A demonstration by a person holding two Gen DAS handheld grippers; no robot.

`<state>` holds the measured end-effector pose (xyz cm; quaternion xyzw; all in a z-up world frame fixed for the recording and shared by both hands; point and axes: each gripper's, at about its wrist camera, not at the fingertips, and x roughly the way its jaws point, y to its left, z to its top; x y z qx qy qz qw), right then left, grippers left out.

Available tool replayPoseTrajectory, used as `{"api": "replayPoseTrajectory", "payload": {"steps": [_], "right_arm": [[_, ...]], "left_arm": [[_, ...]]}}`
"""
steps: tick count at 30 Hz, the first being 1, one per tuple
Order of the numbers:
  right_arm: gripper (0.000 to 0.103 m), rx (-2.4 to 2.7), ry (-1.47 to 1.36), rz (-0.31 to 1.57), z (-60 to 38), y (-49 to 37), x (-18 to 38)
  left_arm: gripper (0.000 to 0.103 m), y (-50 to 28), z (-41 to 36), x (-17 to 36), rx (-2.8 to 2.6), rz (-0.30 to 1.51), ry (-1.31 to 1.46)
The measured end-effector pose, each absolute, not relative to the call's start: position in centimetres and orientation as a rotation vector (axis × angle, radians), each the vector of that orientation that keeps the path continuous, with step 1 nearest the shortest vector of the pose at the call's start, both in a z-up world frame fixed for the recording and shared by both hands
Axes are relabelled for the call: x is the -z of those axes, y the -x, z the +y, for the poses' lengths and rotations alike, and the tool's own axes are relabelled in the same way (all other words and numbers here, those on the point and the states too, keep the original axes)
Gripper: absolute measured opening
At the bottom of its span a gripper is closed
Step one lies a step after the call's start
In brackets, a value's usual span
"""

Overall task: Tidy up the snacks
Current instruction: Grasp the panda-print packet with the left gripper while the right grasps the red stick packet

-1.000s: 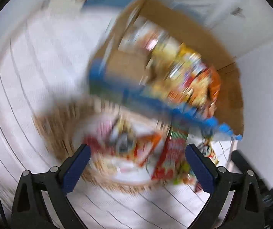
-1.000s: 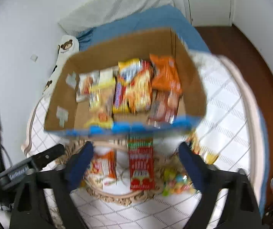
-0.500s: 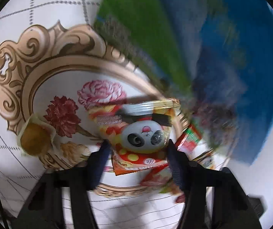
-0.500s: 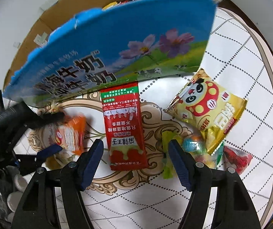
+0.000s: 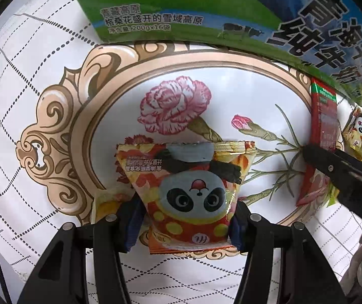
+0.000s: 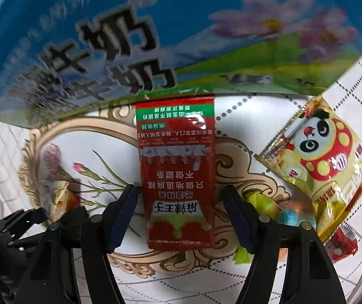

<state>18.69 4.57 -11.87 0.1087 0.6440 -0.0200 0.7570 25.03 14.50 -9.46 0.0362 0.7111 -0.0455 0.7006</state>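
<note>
My left gripper (image 5: 184, 217) is shut on an orange panda snack packet (image 5: 188, 190), pinched between both pads just above the flowered tablecloth. My right gripper (image 6: 179, 217) is open and straddles a red spicy-strip packet (image 6: 177, 177) that lies flat; its fingers stand a little apart from the packet's sides. The same red packet (image 5: 324, 126) shows at the right in the left wrist view, with the right gripper's finger (image 5: 332, 162) over it. The blue and green milk carton box (image 6: 130, 38) stands just behind both packets.
A yellow panda packet (image 6: 320, 157) lies right of the red one, with small candies (image 6: 289, 215) and a red wrapped sweet (image 6: 343, 243) near it. A small yellow cake packet (image 5: 107, 202) lies under my left finger. The box wall (image 5: 231, 12) blocks the far side.
Both grippers dropped from above the box to the tablecloth. The left one closed on the orange panda packet. The right one moved closer around the red packet and stays open.
</note>
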Motion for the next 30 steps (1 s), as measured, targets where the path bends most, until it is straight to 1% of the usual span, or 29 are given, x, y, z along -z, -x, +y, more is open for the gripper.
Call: {"api": "replayPoseTrajectory", "payload": {"steps": [1, 4, 9, 14, 18, 24, 26, 27, 30], "right_arm": [[0.057, 0.042, -0.220, 1.406, 4.8, -18.5, 12.0], [0.053, 0.020, -0.197, 1.437, 5.3, -17.4, 12.2], [0.052, -0.025, -0.212, 1.523, 5.4, -13.4, 13.2], [0.052, -0.029, -0.241, 1.596, 5.0, -9.5, 14.9], [0.052, -0.011, -0.248, 1.601, 4.8, -8.7, 15.9], [0.058, 0.008, -0.242, 1.592, 4.7, -9.0, 16.4], [0.058, 0.018, -0.228, 1.586, 5.6, -9.0, 17.0], [0.057, 0.021, -0.219, 1.581, 5.9, -8.9, 17.0], [0.048, 0.014, -0.190, 1.551, 7.0, -8.6, 17.1]], "left_arm": [[0.054, -24.9, 14.3, 9.5, 0.095, 1.578, -0.078], [0.053, -23.7, 13.4, 9.5, 0.099, 1.567, -0.062], [0.052, -19.6, 11.7, 9.8, 0.128, 1.572, -0.102], [0.052, -15.3, 9.9, 12.2, 0.168, 1.630, -0.146], [0.053, -14.6, 8.8, 13.2, 0.161, 1.639, -0.164], [0.054, -14.9, 9.5, 14.1, 0.138, 1.641, -0.103], [0.051, -14.7, 9.9, 13.8, 0.129, 1.621, -0.092], [0.047, -14.7, 10.6, 13.4, 0.128, 1.611, -0.096], [0.043, -14.1, 9.9, 12.3, 0.132, 1.585, -0.109]]}}
